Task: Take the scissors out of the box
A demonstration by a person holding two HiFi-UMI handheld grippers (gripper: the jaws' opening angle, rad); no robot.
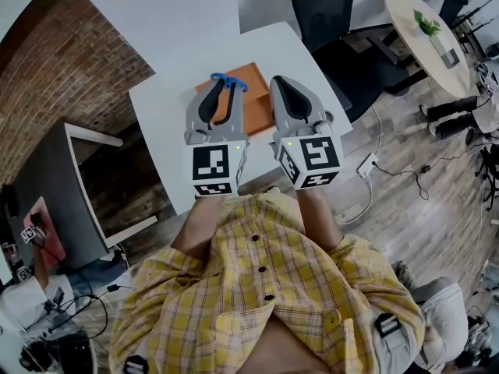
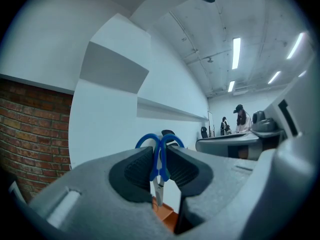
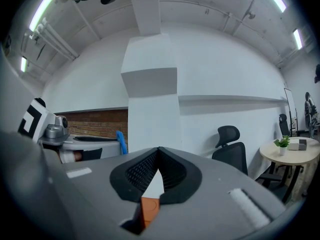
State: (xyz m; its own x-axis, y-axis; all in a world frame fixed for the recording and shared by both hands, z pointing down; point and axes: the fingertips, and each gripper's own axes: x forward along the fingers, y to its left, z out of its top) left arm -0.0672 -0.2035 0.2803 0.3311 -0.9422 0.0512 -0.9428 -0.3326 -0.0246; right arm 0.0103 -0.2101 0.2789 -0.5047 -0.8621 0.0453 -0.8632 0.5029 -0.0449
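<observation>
The scissors [image 2: 160, 160] are one pair, with two glossy blue plastic loop handles and short grey metal blades that taper to a point. They stand upright, handles up and blades down, with the base of the handles pinched between the ribbed black pads of the left gripper [image 1: 222, 92]. That gripper is clamped on them, its jaws held slightly apart by the width of the handles. In the head view the blue loops stick out past the jaw tips, over the far left corner of the box [image 1: 254, 98].

The blade tip hangs just above an orange surface in the left gripper view (whether it clears that surface or touches it cannot be told). The box is a single flat, square-cornered one in matte orange, lying about mid-way across the table [image 1: 160, 119], which has a smooth white rectangular top.

The right gripper [image 1: 282, 84] is just beside the left one, over the right part of the box. Its two pad tips meet with nothing between them, and a patch of orange shows below the pads in its own view. Both grippers have grey moulded bodies, and each carries one cube with black-and-white square markers.

Beyond the table's far right corner stands one black mesh-backed office chair [image 1: 326, 12]. A brick wall [image 1: 74, 61] runs along the table's left side.
</observation>
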